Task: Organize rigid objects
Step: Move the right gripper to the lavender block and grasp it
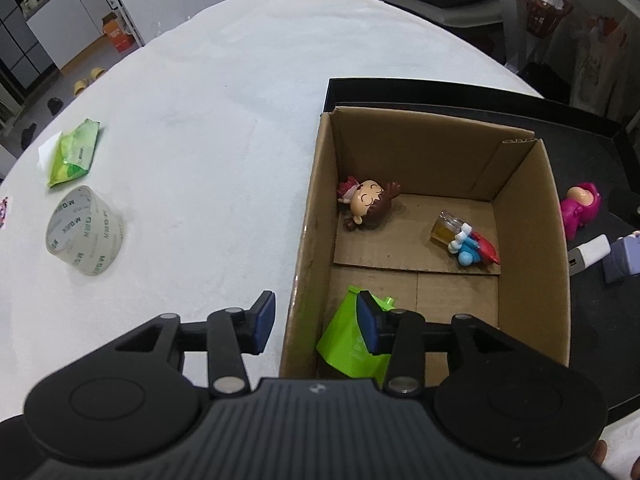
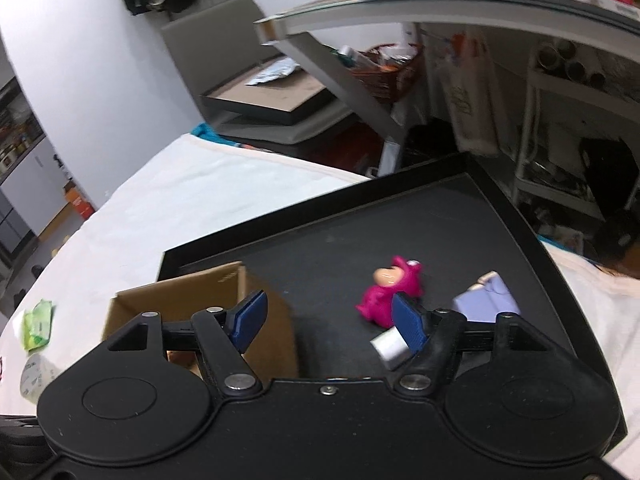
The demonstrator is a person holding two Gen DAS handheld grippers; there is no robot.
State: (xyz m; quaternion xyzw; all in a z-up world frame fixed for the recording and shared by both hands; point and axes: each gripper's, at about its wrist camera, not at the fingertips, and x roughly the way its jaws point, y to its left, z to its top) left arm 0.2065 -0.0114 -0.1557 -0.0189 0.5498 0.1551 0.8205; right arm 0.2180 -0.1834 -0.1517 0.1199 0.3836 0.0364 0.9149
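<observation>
An open cardboard box [image 1: 308, 216] stands on a black tray [image 1: 592, 320]. Inside it lie a doll figurine [image 1: 368, 204], a small blue and red figure with a jar [image 1: 468, 240], and a green plastic piece [image 1: 352, 340]. My left gripper [image 1: 316, 322] is open and empty above the box's near left wall. My right gripper [image 2: 328, 322] is open and empty above the tray [image 2: 400, 216], just short of a pink figurine [image 2: 390, 292], a white block [image 2: 390, 346] and a lilac figure [image 2: 486, 300]. The box also shows in the right wrist view [image 2: 276, 332].
A roll of clear tape [image 1: 86, 232] and a green wipes packet [image 1: 74, 152] lie on the white tablecloth [image 1: 220, 120] at the left. The pink figurine [image 1: 580, 208], white block [image 1: 592, 254] and lilac figure [image 1: 624, 258] sit right of the box. Shelves and clutter stand behind the table.
</observation>
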